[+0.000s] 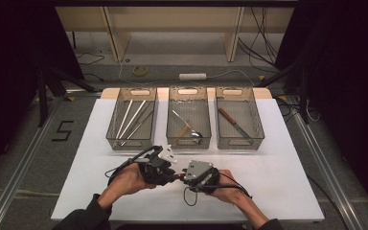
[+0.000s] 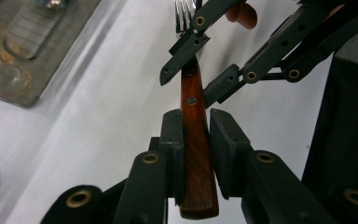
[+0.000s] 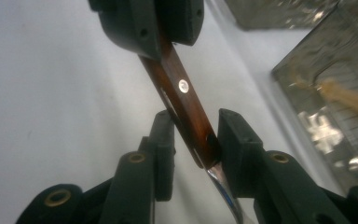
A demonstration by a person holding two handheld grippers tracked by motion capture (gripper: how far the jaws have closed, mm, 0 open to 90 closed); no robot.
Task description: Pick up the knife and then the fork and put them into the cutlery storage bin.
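Observation:
A fork with a reddish wooden handle and steel tines is held level over the white table, between my two grippers. My left gripper is shut on the butt end of the handle. My right gripper faces it from the other side, and both its pads touch the handle near the metal neck. From the high view, the left gripper and the right gripper meet tip to tip near the table's front middle, a hand behind each.
Three clear bins stand in a row at the back: the left bin holds long metal sticks, the middle bin a spoon and other cutlery, the right bin a wooden-handled knife. The white tabletop spreads around the hands.

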